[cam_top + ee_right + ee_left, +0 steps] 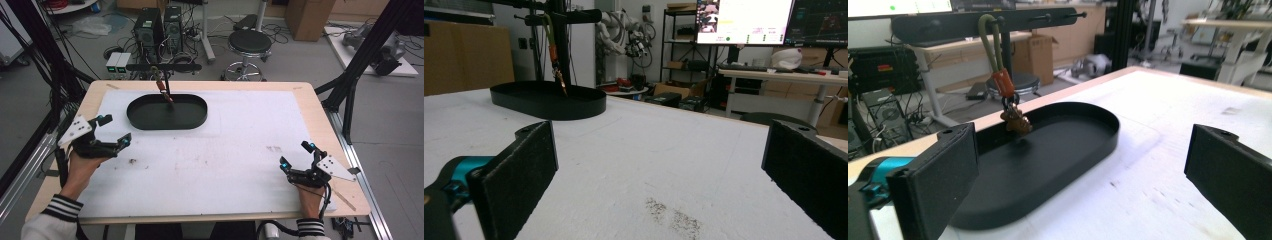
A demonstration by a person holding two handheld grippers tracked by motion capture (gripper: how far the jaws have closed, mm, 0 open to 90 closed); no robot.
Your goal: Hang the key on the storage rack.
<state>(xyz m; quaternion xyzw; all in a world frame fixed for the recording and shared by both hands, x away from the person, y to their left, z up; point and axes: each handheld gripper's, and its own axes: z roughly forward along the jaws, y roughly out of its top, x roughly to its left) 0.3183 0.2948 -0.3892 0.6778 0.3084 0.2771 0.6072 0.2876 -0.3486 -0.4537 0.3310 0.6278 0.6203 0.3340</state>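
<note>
While both hand-held tools rest near the front corners of the white-covered wooden table (300, 107), the left gripper (114, 130) and the right gripper (296, 155) stand released, jaws wide apart and holding nothing. Across the table, a keyring on an olive cord loop with an orange clasp (1004, 82) hangs from a black peg rail on a post (983, 22), its small brown charm (1016, 122) dangling just over the shallow black oval tray (150, 119). The likely snag: a gripper reaching in could knock the thin post or set the cord swinging, so the charm slips the jaws. The white cover shows brownish scuffs (674, 215). Beyond it, a black round stool (249, 42), computer towers (159, 27) and cables crowd the grey floor.
</note>
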